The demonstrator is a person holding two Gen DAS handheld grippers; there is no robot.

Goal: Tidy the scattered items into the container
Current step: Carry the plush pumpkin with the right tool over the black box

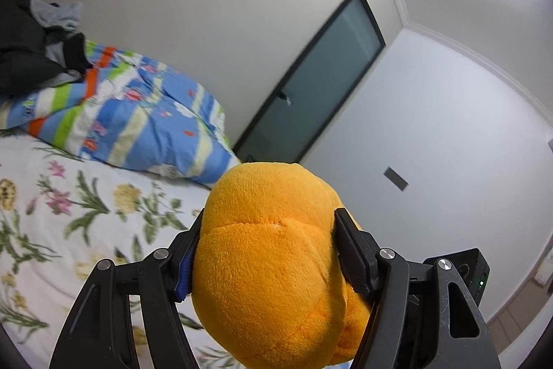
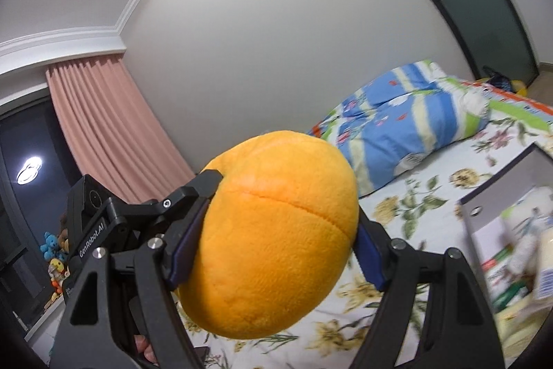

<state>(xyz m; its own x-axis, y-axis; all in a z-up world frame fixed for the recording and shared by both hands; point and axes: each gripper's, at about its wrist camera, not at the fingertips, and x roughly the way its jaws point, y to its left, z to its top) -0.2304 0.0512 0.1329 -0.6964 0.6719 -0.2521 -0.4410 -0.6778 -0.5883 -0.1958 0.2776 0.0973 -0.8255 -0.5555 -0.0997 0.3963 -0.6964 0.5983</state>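
An orange plush toy (image 1: 273, 261) fills the lower middle of the left wrist view, and my left gripper (image 1: 269, 248) is shut on it, raised above the bed. The same plush toy (image 2: 276, 237) shows in the right wrist view, and my right gripper (image 2: 276, 244) is shut on it too. The other gripper's black body (image 2: 93, 217) touches the toy from the left in that view. A grey container (image 2: 497, 185) with several items inside sits on the bed at the right edge.
The floral bedsheet (image 1: 69, 213) lies below. A blue striped pillow (image 1: 138, 120) and a dark clothes pile (image 1: 31, 44) sit at the bed's head. A dark glass door (image 1: 321, 82) and a pink curtain (image 2: 114, 127) stand behind. Small toys (image 2: 55, 251) sit by the window.
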